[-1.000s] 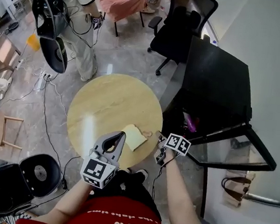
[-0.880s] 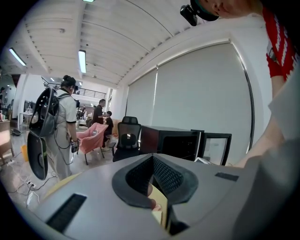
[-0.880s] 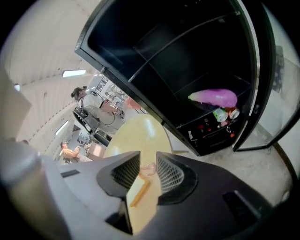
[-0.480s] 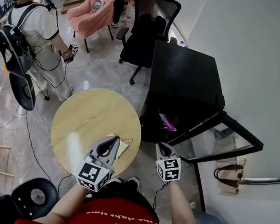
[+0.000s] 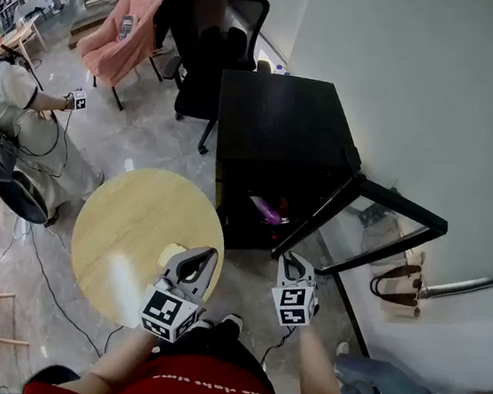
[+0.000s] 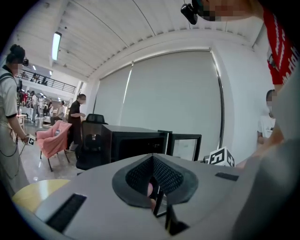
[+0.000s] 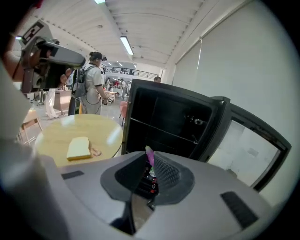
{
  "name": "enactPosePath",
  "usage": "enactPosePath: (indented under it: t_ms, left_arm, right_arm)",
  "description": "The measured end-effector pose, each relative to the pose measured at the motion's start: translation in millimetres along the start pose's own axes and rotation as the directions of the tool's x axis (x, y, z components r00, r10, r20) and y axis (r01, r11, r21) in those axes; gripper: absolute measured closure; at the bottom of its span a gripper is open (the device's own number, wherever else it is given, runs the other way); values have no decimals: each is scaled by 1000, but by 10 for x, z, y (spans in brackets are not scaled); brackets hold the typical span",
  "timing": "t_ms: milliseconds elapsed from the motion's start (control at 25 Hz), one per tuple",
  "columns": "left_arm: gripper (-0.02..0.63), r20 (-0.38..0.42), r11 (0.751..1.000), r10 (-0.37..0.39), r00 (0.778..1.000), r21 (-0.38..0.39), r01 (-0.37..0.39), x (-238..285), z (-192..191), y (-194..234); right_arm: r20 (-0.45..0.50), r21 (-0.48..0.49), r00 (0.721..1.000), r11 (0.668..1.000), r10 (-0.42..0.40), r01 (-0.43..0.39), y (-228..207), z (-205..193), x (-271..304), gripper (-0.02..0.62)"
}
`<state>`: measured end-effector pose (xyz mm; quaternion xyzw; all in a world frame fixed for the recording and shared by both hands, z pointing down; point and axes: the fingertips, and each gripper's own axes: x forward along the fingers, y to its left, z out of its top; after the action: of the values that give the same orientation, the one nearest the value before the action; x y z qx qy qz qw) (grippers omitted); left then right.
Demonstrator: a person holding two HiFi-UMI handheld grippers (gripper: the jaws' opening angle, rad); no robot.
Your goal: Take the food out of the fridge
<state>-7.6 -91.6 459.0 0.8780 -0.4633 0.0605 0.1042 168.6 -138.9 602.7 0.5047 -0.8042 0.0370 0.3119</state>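
Grey shiny floor fills the left side of the head view, and a person in a pale top stands at its far left edge. Next comes a round wooden tabletop. A pale yellow slice of bread lies on it, near the edge that is closest to the fridge. The left tool hangs over that same edge and hides part of the bread from above. Its jaws are closed together with nothing in them, and it points toward the fridge. A little further right, over the bare floor, is the right tool. Its jaws have just been closing, and they now sit close together with nothing caught between them. This tool also points at the fridge, tipped a little downward. The fridge is a low black box that stands against the white wall, and it is well apart from both tools. A purple piece of food lies inside it on a shelf, near the front. No tool is touching it. The glass door is swung wide open to the right. Past the door, a brown bag with handles rests beside the wall.
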Motion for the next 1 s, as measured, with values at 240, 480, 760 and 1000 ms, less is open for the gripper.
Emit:
enactPosePath:
  t_ms: [240, 480, 760, 1000]
  left_arm:
    - [600, -41, 1000, -22, 999, -2, 22, 174, -138, -101]
    - [600, -61, 1000, -1, 998, -25, -1, 316, -273, -47]
    - [600, -66, 998, 40, 997, -42, -43, 407, -339, 96]
    - [600, -79, 994, 79, 994, -63, -84, 381, -409, 246]
  right_arm:
    - [-87, -14, 995, 998, 56, -57, -74, -239, 273, 469]
    - [-141, -17, 985, 995, 99, -102, -105, -341, 799, 414]
    - [-257, 17, 956, 989, 143, -144, -75, -575, 1459, 391]
    - [-341, -37, 925, 981, 166, -189, -36, -731, 1879, 383]
